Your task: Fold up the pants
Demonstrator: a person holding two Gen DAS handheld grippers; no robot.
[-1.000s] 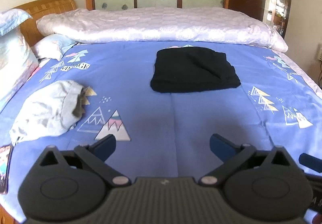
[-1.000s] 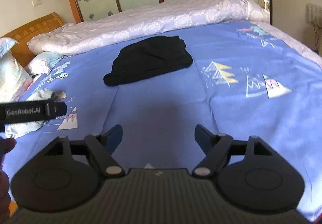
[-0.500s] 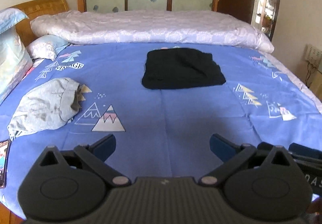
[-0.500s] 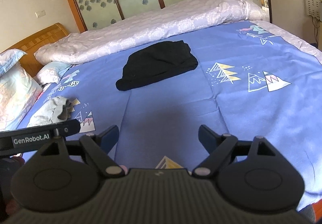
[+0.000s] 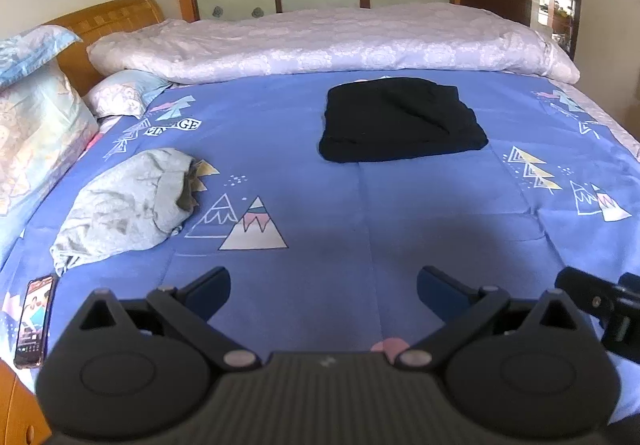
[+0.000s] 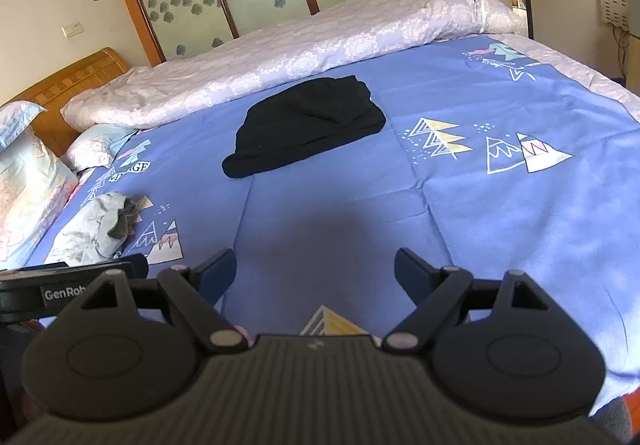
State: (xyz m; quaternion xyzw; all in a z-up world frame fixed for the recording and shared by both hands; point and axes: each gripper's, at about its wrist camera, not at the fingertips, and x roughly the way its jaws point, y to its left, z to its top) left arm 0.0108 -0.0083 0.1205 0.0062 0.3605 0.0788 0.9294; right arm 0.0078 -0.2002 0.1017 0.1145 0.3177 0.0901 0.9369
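Nearest in the left wrist view, the left gripper [image 5: 323, 291] is hovering over the blue patterned bedsheet [image 5: 320, 205] with its fingers spread wide and nothing between them. The right gripper [image 6: 315, 273] is likewise hanging released, its fingers standing far apart over bare sheet with no cloth in them. Part of the right gripper is showing just beside the left gripper's right finger, and the left gripper's body is poking in beside the right gripper's left finger.

Off to the left of the left gripper's fingers, a phone [image 5: 34, 319] is lying at the bed's edge. Beyond it, a crumpled grey garment [image 5: 124, 205] is sitting well left of both pairs of fingers.

Farther ahead, the folded black pants [image 5: 400, 121] are lying flat on the sheet, well apart from either gripper, slightly right of the left fingers and slightly left of the right ones. Behind them a white quilt [image 5: 328, 41] is stretching across the bed, with pillows [image 5: 36, 117] resting against the wooden headboard [image 5: 108, 17].
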